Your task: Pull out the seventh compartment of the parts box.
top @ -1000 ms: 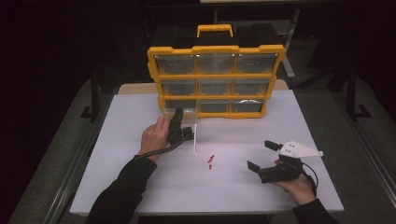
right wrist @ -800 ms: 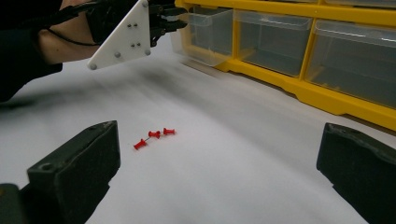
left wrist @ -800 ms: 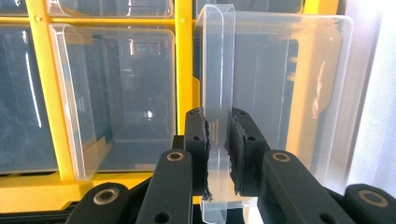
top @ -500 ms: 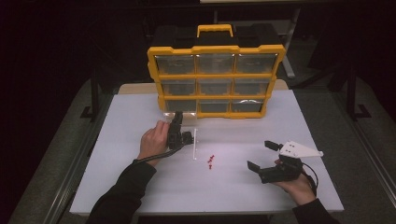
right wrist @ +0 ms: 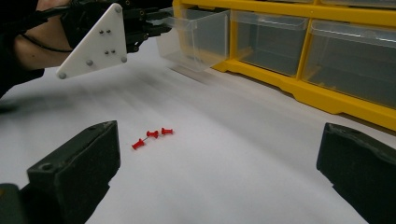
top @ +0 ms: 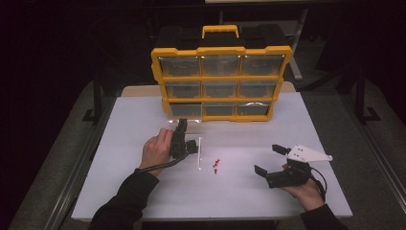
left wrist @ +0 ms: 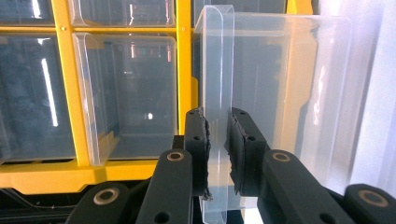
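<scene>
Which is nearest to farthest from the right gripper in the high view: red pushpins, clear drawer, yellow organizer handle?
From the right gripper:
1. Red pushpins, just to its left on the table.
2. Clear drawer, farther left, clamped in the left gripper.
3. Yellow organizer handle, top back.

A white bench (top: 119, 191) carries a yellow drawer organiser (top: 221, 50) at its far edge and three red pushpins (top: 216, 165) near the middle.

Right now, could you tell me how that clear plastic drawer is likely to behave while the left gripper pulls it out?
The clear drawer looks thin-walled and empty, so probably light. The left gripper pinches only its front lip, so the smooth plastic may slip or flex. Once free of the yellow organiser, it could sag or tip.
</scene>
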